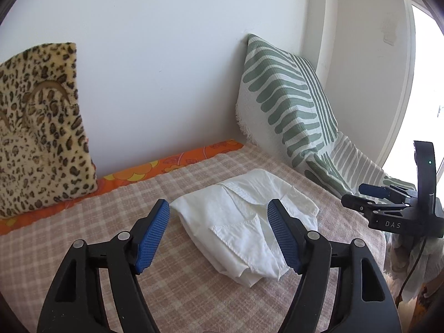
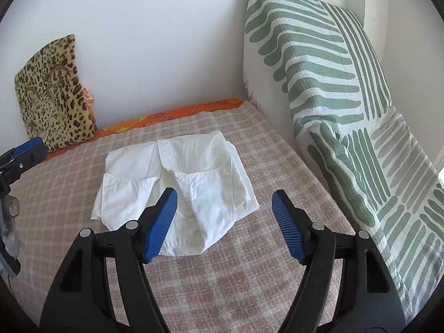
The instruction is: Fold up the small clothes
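White cotton garment with patch pockets (image 2: 177, 183), already folded into a compact bundle, is being left at rest near the middle of the pink-and-cream checked blanket (image 2: 222, 285).

Both the left gripper (image 1: 219, 236) and the right gripper (image 2: 224, 223) are being held spread wide above the cloth, with nothing pinched between the blue ribbed pads (image 2: 162, 226). The fold is judged largely complete; only smoothing, or a further garment not seen here, is thought to be remaining.
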